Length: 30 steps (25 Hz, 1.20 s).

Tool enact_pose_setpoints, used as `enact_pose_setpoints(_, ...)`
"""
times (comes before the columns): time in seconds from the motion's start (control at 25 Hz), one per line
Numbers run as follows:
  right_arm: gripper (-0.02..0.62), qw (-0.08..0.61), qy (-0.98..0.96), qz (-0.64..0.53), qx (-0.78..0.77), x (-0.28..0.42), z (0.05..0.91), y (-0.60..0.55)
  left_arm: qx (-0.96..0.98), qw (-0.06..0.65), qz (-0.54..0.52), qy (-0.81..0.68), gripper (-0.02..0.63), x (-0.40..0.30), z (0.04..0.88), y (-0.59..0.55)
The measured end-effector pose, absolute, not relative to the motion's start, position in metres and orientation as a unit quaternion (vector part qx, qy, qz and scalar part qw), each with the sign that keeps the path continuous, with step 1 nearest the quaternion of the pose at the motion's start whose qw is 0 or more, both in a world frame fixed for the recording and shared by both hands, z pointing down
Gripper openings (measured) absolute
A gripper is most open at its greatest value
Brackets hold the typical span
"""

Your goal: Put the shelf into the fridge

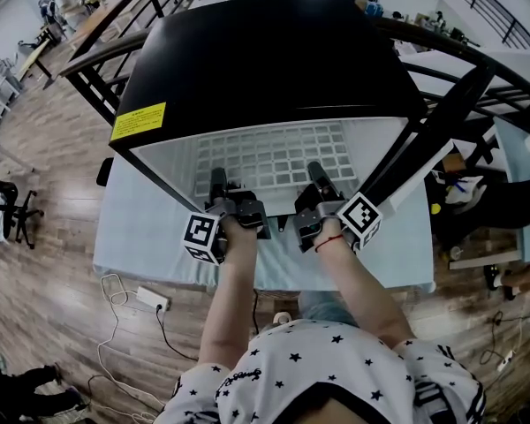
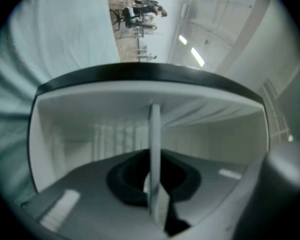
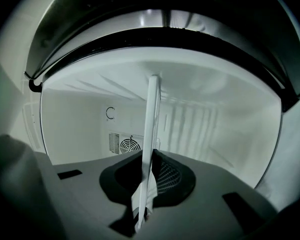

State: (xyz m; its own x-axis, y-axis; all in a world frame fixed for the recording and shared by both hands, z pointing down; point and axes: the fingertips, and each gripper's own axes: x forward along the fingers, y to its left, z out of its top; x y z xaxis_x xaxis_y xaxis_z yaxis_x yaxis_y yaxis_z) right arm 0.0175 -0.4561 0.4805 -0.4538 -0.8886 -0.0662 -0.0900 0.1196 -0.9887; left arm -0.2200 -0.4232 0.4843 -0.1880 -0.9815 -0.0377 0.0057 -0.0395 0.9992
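Step in hand: insertion of the shelf (image 1: 274, 153), judged under way. The white wire grid is held level at the mouth of the fridge (image 1: 274, 60), its far part already inside the white cavity.

The left gripper (image 1: 219, 184) and right gripper (image 1: 322, 182) are each clamped on the shelf's near edge, left and right of its middle.

Next move, as judged: an even, level push farther in is called for, with both sides kept aligned to the ribbed side walls (image 3: 190, 119).

No object is seen inside the cavity; a fan vent (image 3: 125, 144) is noted on the far wall. The black railing (image 1: 442, 122) passes close at the right. A power strip (image 1: 152, 299) lies on the floor beside the table (image 1: 124, 228).
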Motion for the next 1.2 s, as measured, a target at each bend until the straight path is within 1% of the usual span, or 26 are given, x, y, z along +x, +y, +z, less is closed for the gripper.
enact_pose_setpoints(0.64,0.038,0.366,0.663,-0.530,-0.382,0.009,0.478,-0.470,0.455,0.438,-0.560,-0.535,0.031,-0.228,0.483,-0.438)
enact_pose_setpoints(0.84,0.038,0.348,0.683,-0.509,-0.390,0.011,0.475,-0.470,0.466,0.451,-0.554,-0.522,0.029,-0.224,0.483,-0.437)
enact_pose_setpoints(0.92,0.045,0.338,0.690,-0.503,-0.395,0.012,0.475,-0.467,0.475,0.454,-0.541,-0.524,0.044,-0.221,0.483,-0.432)
enact_pose_setpoints(1.0,0.091,0.339,0.691,-0.500,-0.397,0.016,0.476,-0.458,0.491,0.452,-0.528,-0.525,0.097,-0.217,0.482,-0.423)
enact_pose_setpoints(1.04,0.098,0.340,0.690,-0.499,-0.399,0.019,0.477,-0.454,0.499,0.453,-0.520,-0.526,0.109,-0.214,0.482,-0.419)
enact_pose_setpoints(1.2,0.103,0.327,0.699,-0.483,-0.414,0.026,0.479,-0.436,0.534,0.452,-0.475,-0.533,0.126,-0.202,0.483,-0.404)
